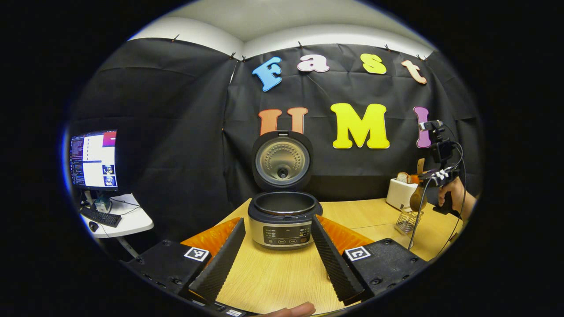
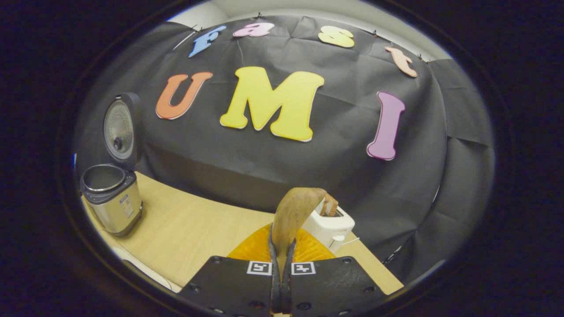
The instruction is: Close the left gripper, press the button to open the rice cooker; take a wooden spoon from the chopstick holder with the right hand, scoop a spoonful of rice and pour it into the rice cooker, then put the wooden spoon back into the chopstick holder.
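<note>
1. Your right gripper [image 2: 281, 257] pinches one spoon [image 2: 294, 215].
2. Your left gripper [image 1: 276, 257] is spread before one open cooker [image 1: 283, 218].
3. Right of the cooker: one holder [image 1: 407, 221], one toaster [image 1: 400, 193].

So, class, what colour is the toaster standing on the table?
White. The toaster shows best in the right gripper view, just behind the wooden spoon.

The wooden spoon [image 2: 294, 215] hides part of the toaster [image 2: 332, 229]; its handle sits hidden between claw fingers.
</note>
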### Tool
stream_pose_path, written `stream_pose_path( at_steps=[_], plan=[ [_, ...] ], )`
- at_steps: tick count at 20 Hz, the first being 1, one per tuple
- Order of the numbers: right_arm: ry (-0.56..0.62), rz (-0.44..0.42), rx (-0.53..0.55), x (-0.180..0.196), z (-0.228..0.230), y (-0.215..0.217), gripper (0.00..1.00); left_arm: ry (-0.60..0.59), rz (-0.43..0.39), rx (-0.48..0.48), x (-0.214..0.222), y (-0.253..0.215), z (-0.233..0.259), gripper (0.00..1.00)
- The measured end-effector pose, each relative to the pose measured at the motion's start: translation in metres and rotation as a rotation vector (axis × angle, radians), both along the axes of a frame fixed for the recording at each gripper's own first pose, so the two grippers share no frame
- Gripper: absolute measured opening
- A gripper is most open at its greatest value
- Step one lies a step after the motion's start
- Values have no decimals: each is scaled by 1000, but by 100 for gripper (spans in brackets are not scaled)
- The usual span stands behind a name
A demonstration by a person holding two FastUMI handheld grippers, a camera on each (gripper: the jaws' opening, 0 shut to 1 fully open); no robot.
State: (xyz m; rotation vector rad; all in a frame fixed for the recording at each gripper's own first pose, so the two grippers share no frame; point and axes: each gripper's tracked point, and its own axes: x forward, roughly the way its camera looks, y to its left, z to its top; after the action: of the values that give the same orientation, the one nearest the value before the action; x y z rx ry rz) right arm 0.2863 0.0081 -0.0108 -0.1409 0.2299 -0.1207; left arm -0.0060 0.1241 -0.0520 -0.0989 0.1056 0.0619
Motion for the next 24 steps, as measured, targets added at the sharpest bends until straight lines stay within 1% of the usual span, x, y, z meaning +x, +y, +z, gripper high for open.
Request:
stream_pose_path(
  at_steps=[2,3,4,5,6,7,8,9,10,11,12,14,18,20,21,23,24],
  plan=[
    [18,8,62,1,-14,-2,1,4,-1,-4,1,-2,0,96],
    [26,8,86,2,-20,-5,5,4,2,-8,0,-3,0,96],
    [23,-9,97,3,-24,-11,5,2,0,-14,1,-7,1,96],
    [15,-26,105,6,-28,-20,11,-1,-9,-21,2,-12,2,96],
    [17,-27,128,11,-31,-23,14,-1,-20,-29,3,-18,2,96],
    [22,-26,156,10,-37,-24,21,-1,-27,-35,3,-23,2,96],
    [21,-28,171,17,-43,-28,26,0,-31,-39,4,-28,1,96],
    [14,-38,170,16,-40,-35,40,1,-30,-39,5,-31,1,96],
    [8,-41,166,18,-40,-39,39,2,-26,-34,6,-32,1,96],
    [4,-29,163,18,-40,-38,43,4,-24,-27,6,-34,0,96],
    [-2,-7,164,18,-41,-38,60,13,-23,-18,7,-36,-3,96],
    [-16,-8,155,13,-38,-44,94,20,-28,4,9,-40,-7,96],
    [-57,6,149,-4,-25,-49,94,11,-4,64,17,-30,-2,96],
    [-70,24,173,-17,-22,-48,95,8,12,65,23,-21,6,96],
    [-76,43,187,-24,-20,-44,94,8,13,58,27,-19,11,96],
    [-103,134,202,-38,-15,-25,94,7,10,66,34,-14,23,96],
    [-107,163,194,-44,-17,-20,95,12,19,70,39,-9,29,96]
  ],
)
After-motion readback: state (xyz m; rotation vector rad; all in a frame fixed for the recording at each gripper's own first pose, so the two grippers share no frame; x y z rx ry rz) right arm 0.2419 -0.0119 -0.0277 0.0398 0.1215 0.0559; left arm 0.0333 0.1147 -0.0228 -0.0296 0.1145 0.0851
